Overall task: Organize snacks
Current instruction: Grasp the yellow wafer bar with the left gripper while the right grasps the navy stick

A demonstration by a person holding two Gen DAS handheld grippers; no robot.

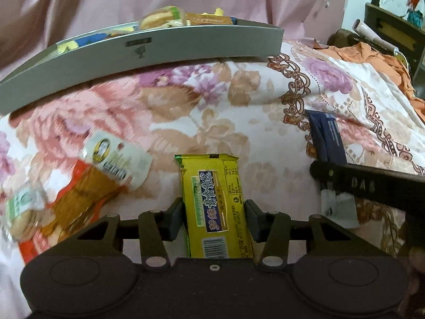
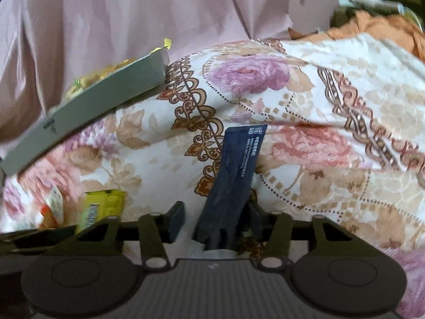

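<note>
Clamped between the left tongs, a yellow snack packet is sitting lengthwise, both pads pressing its sides, on the near side of the grey tray on the floral bedspread. Right of that tray, the right tongs are straddling a dark blue packet; the left pad is standing clear, jaws partly apart.
</note>
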